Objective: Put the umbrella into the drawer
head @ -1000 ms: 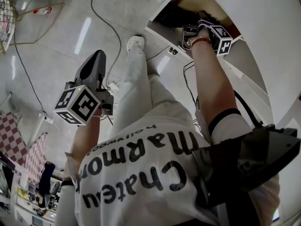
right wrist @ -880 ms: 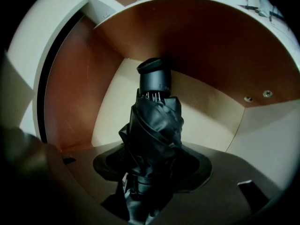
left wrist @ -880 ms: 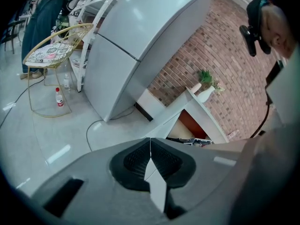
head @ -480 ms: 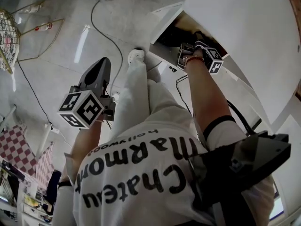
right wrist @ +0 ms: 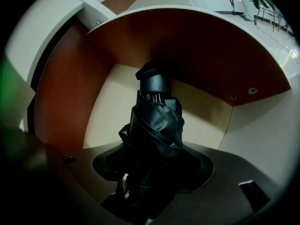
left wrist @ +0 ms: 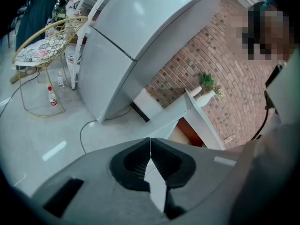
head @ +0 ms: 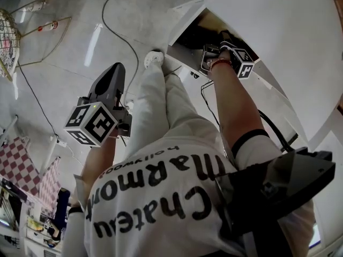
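left tongs point(head: 116, 68) nudged toward the trouser leg point(head: 155, 106), shoe point(head: 154, 58) and drawer point(head: 182, 55) lower in head view

Folded black umbrella point(right wrist: 157, 121), gripped by right hand-held gripper point(right wrist: 153, 170), pointing into brown-walled drawer point(right wrist: 61, 93)

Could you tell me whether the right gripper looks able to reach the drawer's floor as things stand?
Probably yes: the drawer stands open, its pale floor looks bare, and the right gripper holds the umbrella inside it.

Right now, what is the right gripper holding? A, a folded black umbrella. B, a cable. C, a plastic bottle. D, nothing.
A: the right gripper is shut on the folded black umbrella, which points into the open drawer.
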Available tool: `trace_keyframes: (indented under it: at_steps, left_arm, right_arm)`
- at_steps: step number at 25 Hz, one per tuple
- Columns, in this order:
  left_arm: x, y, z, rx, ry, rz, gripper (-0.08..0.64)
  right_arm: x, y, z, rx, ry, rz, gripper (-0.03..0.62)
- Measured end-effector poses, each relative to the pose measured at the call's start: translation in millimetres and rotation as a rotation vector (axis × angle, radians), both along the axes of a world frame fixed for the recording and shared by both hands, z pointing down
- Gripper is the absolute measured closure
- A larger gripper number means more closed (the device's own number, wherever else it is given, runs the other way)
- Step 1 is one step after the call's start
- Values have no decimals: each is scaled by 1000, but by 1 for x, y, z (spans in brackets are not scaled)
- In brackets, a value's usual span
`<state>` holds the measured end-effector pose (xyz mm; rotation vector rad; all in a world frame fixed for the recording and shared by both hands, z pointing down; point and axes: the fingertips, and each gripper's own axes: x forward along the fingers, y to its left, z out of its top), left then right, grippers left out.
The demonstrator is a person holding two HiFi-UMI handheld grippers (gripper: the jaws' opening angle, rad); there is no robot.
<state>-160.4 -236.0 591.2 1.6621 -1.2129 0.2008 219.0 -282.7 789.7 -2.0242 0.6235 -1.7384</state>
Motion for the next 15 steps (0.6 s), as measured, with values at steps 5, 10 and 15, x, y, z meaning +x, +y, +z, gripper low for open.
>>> trace_keyframes:
  at_steps: [5, 10, 15]
  left_arm:
    - [1, 26, -10, 9, -19, -31, 543]
    - [-7, 52, -22, 26, -41, -81, 543]
    - [-3, 76, -31, 48, -49, -118, 543]
  right_arm:
    - [-4, 1, -5, -4, -22, -15, 356]
    - [-6, 2, -12, 41, -44, -41, 331]
    - [-6, 6, -19, 73, -52, -105, 318]
